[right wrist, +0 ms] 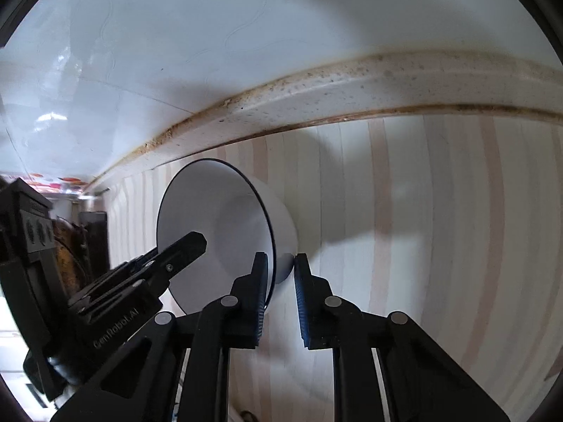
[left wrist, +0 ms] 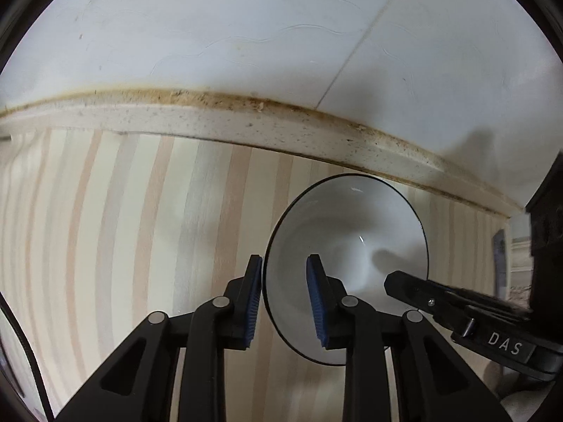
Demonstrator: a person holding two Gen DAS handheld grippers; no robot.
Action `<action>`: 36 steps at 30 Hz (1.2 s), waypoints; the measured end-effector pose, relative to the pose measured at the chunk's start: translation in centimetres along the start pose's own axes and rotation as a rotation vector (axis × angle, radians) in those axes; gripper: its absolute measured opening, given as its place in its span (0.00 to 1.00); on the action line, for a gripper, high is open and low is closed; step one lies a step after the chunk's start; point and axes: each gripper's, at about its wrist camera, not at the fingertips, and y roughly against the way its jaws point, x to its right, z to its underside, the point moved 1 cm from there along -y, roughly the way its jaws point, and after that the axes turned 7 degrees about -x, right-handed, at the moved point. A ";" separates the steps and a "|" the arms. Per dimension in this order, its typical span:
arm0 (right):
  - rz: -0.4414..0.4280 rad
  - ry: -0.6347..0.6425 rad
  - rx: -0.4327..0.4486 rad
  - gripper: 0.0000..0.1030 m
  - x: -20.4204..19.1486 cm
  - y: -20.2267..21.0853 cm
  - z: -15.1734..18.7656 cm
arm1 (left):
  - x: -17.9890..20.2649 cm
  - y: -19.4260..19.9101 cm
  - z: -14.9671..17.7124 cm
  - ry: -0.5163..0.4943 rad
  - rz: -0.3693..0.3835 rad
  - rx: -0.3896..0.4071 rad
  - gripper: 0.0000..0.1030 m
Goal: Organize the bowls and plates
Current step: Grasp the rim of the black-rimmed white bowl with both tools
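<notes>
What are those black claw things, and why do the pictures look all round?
They are grippers, two-finger tongs a person holds, one per hand. A camera with a round fisheye lens sits on each, which bends the picture. One picture looks along the left gripper, the other along the right gripper. Both straddle the rim of a white bowl with a thin dark edge on opposite sides, one finger inside, one outside. The bowl is over a cream and tan striped surface. I cannot tell if they pinch yet.

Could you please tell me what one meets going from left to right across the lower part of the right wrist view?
Left gripper → white bowl → right gripper, jaws straddling the bowl's rim → bare striped counter mat.
</notes>
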 end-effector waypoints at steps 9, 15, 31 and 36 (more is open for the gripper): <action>0.019 0.018 0.010 0.16 -0.5 1.9 1.7 | 1.6 1.9 2.4 -0.038 -0.010 0.021 0.22; 0.026 0.025 0.044 0.16 -1.0 5.5 6.1 | 3.7 5.3 5.3 -0.099 -0.001 0.065 0.22; 0.050 -0.070 0.122 0.16 2.5 14.2 23.6 | 10.7 11.4 17.6 -0.312 0.063 0.079 0.22; 0.070 -0.109 0.086 0.16 4.4 12.5 27.2 | 11.8 9.7 20.6 -0.344 0.064 0.022 0.22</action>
